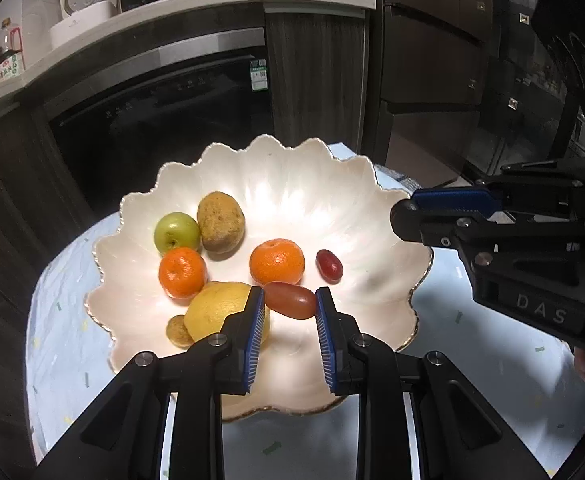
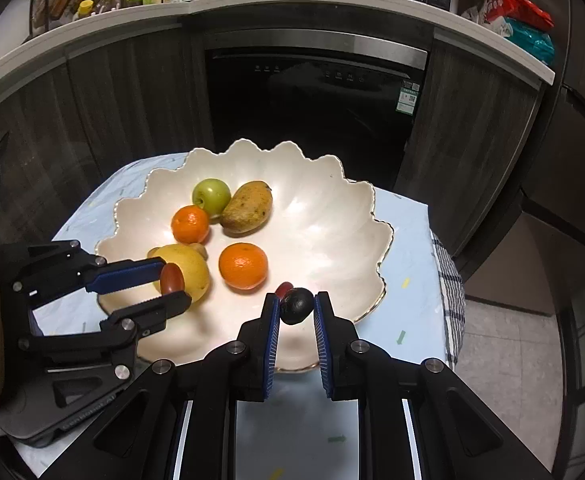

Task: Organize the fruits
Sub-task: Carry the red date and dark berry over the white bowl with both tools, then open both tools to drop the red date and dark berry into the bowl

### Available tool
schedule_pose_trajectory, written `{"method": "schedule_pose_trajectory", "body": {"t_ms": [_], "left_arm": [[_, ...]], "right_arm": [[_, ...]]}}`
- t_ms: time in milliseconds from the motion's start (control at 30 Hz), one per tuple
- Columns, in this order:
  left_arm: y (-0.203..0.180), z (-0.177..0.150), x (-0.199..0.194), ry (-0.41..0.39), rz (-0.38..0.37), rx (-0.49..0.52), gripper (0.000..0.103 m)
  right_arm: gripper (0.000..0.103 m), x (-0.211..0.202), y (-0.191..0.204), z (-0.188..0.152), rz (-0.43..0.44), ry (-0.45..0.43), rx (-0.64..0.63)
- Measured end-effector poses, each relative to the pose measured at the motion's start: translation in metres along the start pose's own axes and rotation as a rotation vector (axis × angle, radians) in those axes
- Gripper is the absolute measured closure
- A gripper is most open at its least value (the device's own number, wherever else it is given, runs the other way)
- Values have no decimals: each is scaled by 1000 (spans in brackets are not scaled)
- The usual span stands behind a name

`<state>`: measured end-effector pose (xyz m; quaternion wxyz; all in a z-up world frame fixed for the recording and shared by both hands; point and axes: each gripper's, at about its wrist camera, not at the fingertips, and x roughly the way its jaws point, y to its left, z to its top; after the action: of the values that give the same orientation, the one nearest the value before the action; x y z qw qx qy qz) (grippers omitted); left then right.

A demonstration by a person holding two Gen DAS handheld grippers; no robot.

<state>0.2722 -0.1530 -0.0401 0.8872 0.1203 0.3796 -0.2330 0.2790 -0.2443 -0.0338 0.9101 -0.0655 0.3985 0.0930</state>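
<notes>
Two grippers work over one scalloped white bowl (image 1: 284,184) with a thin gold rim, set on a pale blue cloth (image 1: 64,320) before a dark built-in oven (image 2: 316,108). Left gripper (image 1: 288,300): fingers clenched on an oblong reddish grape tomato (image 1: 290,299), held above the bowl's near side, just beside the yellow lemon (image 1: 216,308); the right wrist view shows the same fruit (image 2: 172,278) pinched between the blue pads (image 2: 126,274). Right gripper (image 2: 296,306): fingers closed around a small dark, almost black fruit (image 2: 297,305), held over the bowl's near rim. Contents of the bowl, listed from its far side toward its near side: one green apple (image 1: 176,232); one brownish mango (image 1: 220,222) touching the apple; one orange mandarin (image 1: 182,272) just in front of the apple; a second mandarin (image 1: 277,261) near the bowl's middle; one small dark red oval fruit (image 1: 329,266) lying loose beside that second mandarin, apart from it; the lemon at the near left; one small tan round fruit (image 1: 178,331) against the lemon, close to the bowl's near left rim. A white rice cooker (image 1: 88,0) stands on the counter above the oven, well apart from the bowl.
</notes>
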Motion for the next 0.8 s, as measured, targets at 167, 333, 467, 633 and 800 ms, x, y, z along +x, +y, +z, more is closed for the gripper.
{"method": "schedule_pose_trajectory", "body": {"t_ms": [167,333,467,633,800], "left_arm": [[-4,-1,7,16,-8,10,76],[-4,-3,7,21,-2,5,67],[-3,-5,5,16,17,1,49],[1,-6,-2,7,45,-6,42],[5,-6,-10,-11,78,-14,32]], "right_arm": [[84,8,-2,0,3,11,6],[82,10,-3,-1,3,9,14],[55,9,-3,-2,-16,-5,20],[44,6,-3,-3,-38,-18,31],[22,-4,-3,-2,-78,-63,44]]}}
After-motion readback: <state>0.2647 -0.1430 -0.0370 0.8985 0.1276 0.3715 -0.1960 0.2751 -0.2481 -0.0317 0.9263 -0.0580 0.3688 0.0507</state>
